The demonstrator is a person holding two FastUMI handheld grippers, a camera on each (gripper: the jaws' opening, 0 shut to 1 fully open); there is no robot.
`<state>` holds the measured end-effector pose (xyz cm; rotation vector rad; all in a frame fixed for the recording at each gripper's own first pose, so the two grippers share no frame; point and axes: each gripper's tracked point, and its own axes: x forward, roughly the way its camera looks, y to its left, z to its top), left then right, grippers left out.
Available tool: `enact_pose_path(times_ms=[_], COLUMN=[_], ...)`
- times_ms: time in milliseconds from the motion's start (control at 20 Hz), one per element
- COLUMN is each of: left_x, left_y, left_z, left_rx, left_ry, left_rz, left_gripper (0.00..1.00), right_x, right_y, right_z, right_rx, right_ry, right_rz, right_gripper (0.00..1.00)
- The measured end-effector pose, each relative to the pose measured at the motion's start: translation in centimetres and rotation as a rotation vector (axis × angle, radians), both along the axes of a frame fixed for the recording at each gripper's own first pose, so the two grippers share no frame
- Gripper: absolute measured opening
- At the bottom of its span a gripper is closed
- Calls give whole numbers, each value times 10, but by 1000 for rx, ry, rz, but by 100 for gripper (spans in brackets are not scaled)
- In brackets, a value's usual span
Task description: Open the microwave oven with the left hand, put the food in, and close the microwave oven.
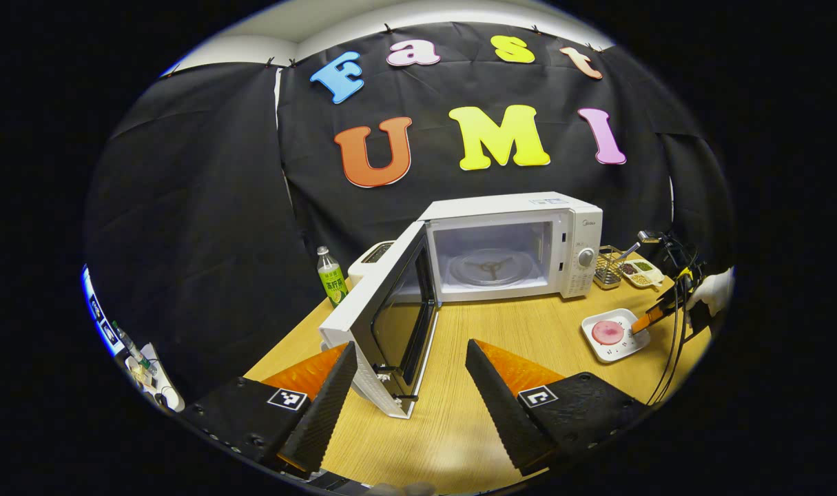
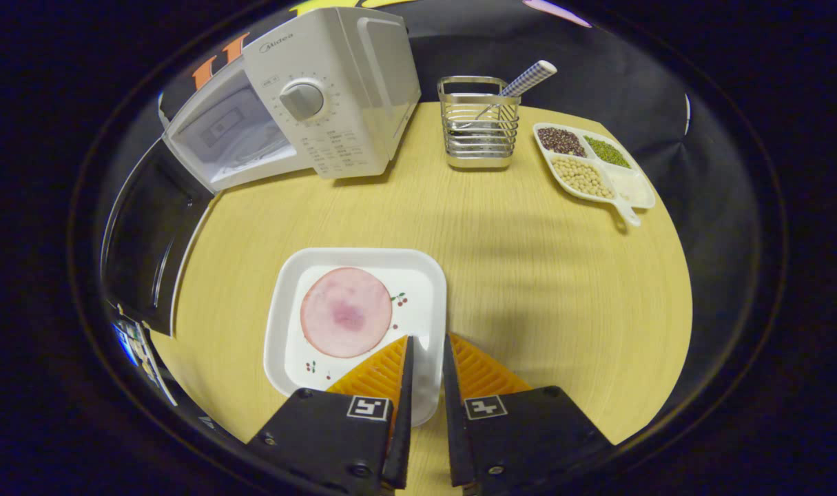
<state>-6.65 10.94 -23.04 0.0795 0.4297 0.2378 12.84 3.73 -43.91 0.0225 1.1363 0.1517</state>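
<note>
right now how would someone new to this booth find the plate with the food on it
Start at the white microwave with its door swung open on the wooden table. In front of its dial side lies a square white plate holding one round pink slice, the right gripper closed on its rim. The other white dish is compartmented, with beans.

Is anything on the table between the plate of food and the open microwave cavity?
Nothing visible. The table lies bare between the plate and the cavity, and the door swings out on the far side from the plate.
</note>
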Motion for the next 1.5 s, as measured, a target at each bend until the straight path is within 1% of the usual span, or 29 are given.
enact_pose_path(times_ms=[50,100,150,200,300,500,550,600,750,900,950,1000,1050,1100,1150,1250,1300,1350,1400,1500], left_x=[0,2,2,3,5,1,-1,-2,-11,-13,-13,-14,-13,-11,-11,-9,-8,-8,-8,-7], left_y=[3,3,4,6,8,12,14,16,22,26,27,26,24,23,21,16,14,14,14,12], left_z=[2,4,6,7,6,8,9,9,11,13,15,18,19,21,23,24,24,24,22,22], left_rx=[-3,-6,-9,-10,-8,-9,-5,1,8,23,29,34,37,40,41,38,35,33,27,20], left_ry=[-7,-13,-19,-26,-31,-36,-35,-32,-24,-16,-16,-18,-18,-22,-26,-33,-35,-36,-36,-40], left_rz=[7,10,12,12,11,4,0,-3,-12,-22,-26,-32,-36,-43,-52,-61,-62,-59,-56,-52], left_gripper=[95,95,95,95,95,95,95,95,95,95,95,95,95,95,95,95,95,95,95,95], right_x=[0,1,1,1,-3,-16,-17,-19,-19,-20,-17,-19,-21,-24,-29,-28,-28,-27,-27,-26], right_y=[-1,-6,-3,-3,-1,8,11,14,28,35,41,44,38,35,33,36,35,33,32,35], right_z=[-1,1,2,-1,-1,1,3,5,20,29,34,34,31,26,21,21,20,18,15,14], right_rx=[-11,-28,-16,-5,21,133,166,204,337,415,465,478,447,422,402,395,375,347,330,334], right_ry=[7,12,27,38,69,89,73,68,2,-44,-59,-59,-55,-40,-6,13,11,17,36,62], right_rz=[-11,-22,-44,-52,-53,-132,-164,-181,-229,-275,-289,-301,-313,-306,-290,-264,-246,-236,-234,-229], right_gripper=[15,20,1,4,4,4,4,3,4,4,4,4,3,3,4,3,4,0,3,3])
